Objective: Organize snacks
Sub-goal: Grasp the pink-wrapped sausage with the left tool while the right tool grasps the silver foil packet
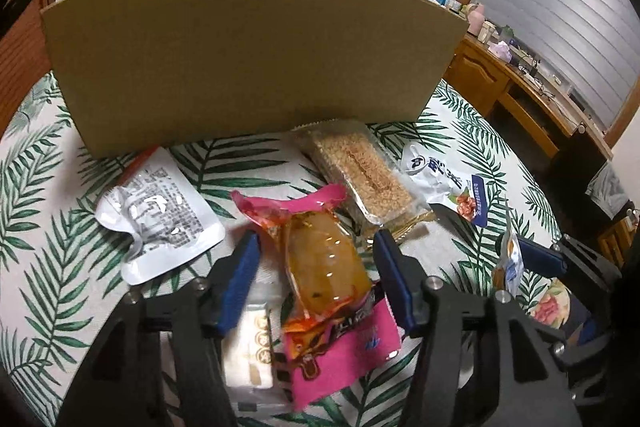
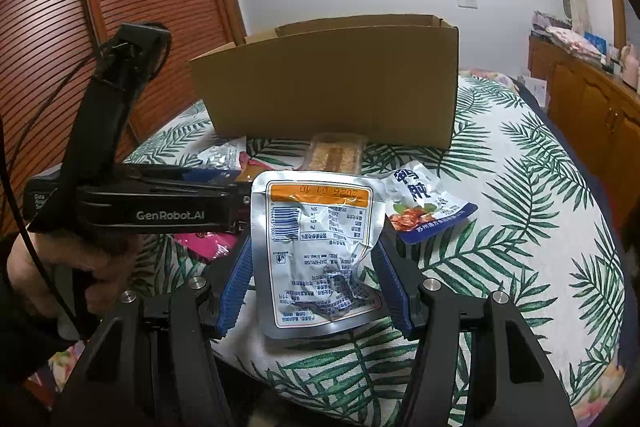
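My left gripper (image 1: 317,238) straddles a pink snack packet (image 1: 320,267) with an amber filling that lies on the leaf-print bedcover (image 1: 48,227). Its right pad touches the packet and a gap shows at the left pad, so the jaws stand open. My right gripper (image 2: 313,243) is shut on a crumpled silver pouch (image 2: 320,251), held upright above the cover with its printed back to the camera. The left wrist view shows that pouch (image 1: 508,263) edge-on at the right. An open cardboard box (image 1: 248,47) stands behind the snacks.
On the cover lie another silver pouch (image 1: 160,215), a sesame bar in clear wrap (image 1: 360,171), a white and blue packet (image 1: 444,183) and a white packet (image 1: 250,347) under the left gripper. A wooden cabinet (image 1: 520,95) runs along the right. A person's hand (image 2: 72,267) holds the left gripper.
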